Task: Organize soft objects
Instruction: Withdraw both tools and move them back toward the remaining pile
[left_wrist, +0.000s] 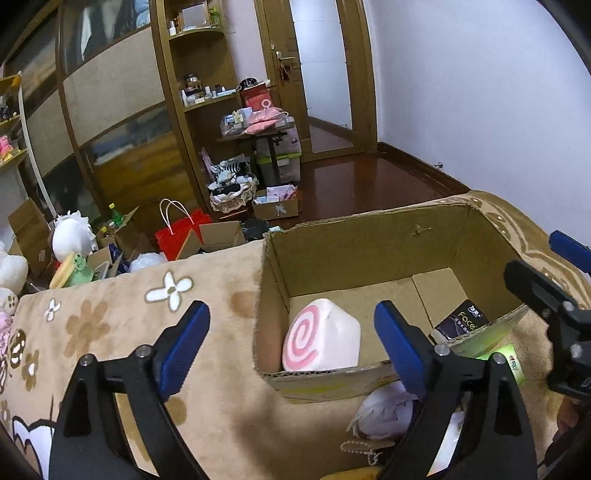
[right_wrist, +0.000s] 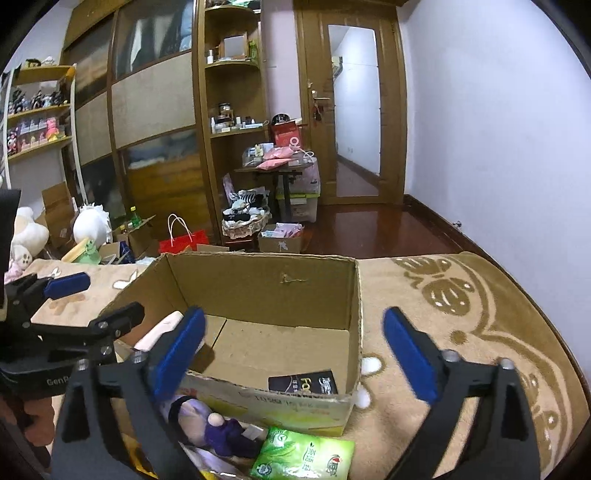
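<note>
An open cardboard box (left_wrist: 275, 295) (right_wrist: 354, 295) stands on a beige blanket. Inside lie a white-and-pink swirl plush (left_wrist: 321, 338) at its left and a black tissue pack (left_wrist: 461, 323) (right_wrist: 303, 380) at its right. In front of the box lie a purple plush doll (left_wrist: 384, 413) (right_wrist: 210, 424) and a green tissue pack (right_wrist: 303, 458) (left_wrist: 508, 360). My left gripper (left_wrist: 291, 349) is open and empty, over the box's near left corner. My right gripper (right_wrist: 293, 350) is open and empty, above the box's near wall; it shows at the right of the left wrist view (left_wrist: 546, 273).
The blanket (left_wrist: 129, 317) (right_wrist: 461, 314) ends at its far edge, with the floor beyond. On the floor stand boxes, a red bag (left_wrist: 181, 236), plush toys (left_wrist: 72, 236) and a basket (left_wrist: 232, 192). A wardrobe, shelves and a door are behind.
</note>
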